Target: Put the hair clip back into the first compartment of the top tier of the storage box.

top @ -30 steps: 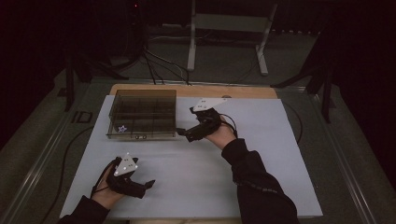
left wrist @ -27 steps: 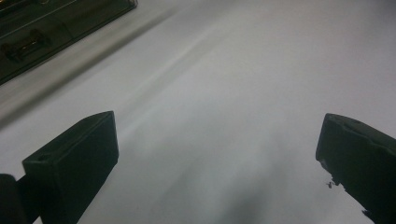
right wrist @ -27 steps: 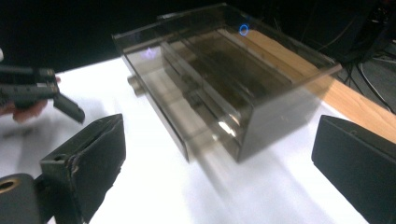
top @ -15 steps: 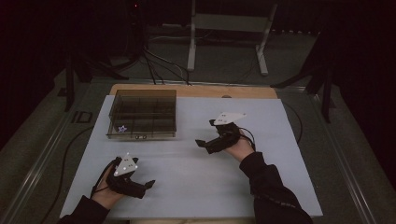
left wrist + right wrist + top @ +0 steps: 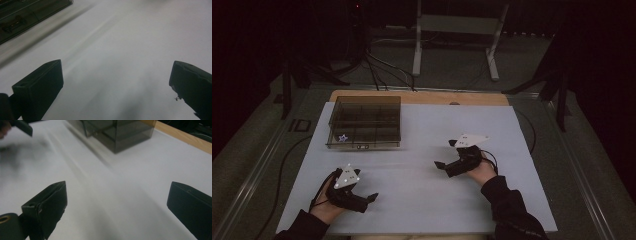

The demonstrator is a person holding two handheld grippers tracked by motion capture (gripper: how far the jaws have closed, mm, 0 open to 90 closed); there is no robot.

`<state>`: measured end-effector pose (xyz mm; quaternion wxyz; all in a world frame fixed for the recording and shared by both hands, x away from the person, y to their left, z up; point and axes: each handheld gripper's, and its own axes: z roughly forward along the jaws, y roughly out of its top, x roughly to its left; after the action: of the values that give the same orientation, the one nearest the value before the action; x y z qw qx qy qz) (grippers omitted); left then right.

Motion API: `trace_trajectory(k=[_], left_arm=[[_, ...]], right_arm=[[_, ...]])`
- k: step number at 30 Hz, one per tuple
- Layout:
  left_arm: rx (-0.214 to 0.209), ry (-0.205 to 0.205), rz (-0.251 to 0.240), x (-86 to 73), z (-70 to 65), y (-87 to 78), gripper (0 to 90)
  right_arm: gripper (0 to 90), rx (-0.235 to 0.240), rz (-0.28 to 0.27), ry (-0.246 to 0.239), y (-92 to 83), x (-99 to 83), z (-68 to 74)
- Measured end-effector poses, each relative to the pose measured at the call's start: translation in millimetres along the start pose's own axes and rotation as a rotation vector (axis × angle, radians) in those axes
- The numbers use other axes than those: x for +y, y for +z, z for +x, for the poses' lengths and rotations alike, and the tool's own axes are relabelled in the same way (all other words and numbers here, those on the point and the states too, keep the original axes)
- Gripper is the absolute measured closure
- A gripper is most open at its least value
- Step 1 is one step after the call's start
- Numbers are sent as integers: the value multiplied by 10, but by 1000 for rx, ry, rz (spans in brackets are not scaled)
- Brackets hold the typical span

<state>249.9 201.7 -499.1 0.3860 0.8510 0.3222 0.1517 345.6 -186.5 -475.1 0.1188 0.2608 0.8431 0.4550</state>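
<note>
The smoky box sits at the table's far left, a small star piece inside its near corner. The right gripper, jaws spread and empty, has drawn back from beside it toward the person. The left gripper rests open, well apart. The placing looks finished.

Dark room, light falls mostly on the white rectangular table mat. Light wooden tabletop edge shows along the far side. Grey-green floor beyond it, with a grey metal stand on two legs and black cables running across. Back wall lost in black.
</note>
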Motion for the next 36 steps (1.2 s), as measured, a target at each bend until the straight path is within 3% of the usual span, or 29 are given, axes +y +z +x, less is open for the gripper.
trace_trajectory(k=[9, 36], left_arm=[[1, -1, 0, 3, -6, 3, 0], [1, 3, -1, 6, -17, 5, 0]], right_arm=[[29, -24, -6, 20, -185, -262, 34], [29, -113, -17, 58, -801, -756, 241]])
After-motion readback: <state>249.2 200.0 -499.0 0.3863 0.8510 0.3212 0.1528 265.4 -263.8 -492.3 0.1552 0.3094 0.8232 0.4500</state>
